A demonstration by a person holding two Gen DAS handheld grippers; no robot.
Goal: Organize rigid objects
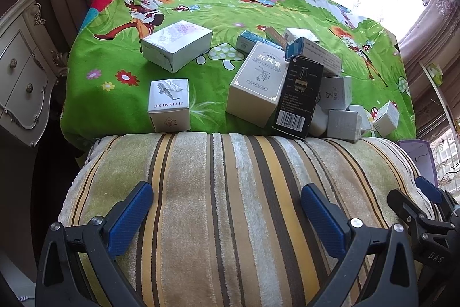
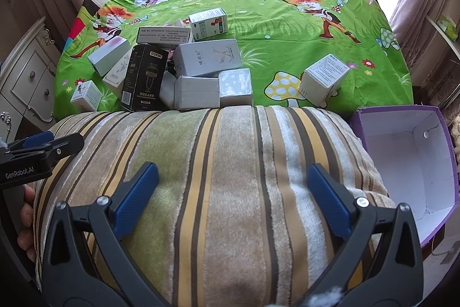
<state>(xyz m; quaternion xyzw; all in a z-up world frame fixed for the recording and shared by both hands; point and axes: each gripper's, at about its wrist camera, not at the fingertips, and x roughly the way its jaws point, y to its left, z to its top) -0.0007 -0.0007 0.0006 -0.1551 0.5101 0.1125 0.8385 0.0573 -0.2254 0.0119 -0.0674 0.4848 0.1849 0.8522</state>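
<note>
Left gripper [image 1: 227, 203] and right gripper [image 2: 233, 186] gape empty.

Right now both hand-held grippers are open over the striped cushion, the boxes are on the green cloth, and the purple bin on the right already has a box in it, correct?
Not quite. The purple bin is empty; the right wrist view shows only its bare white inside. The rest holds: the left hand-held gripper and right hand-held gripper are open over the striped cushion, and the boxes lie on the green cloth.

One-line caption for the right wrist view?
Open right tool over striped cushion, facing scattered boxes on cartoon sheet; empty purple box at right.
</note>
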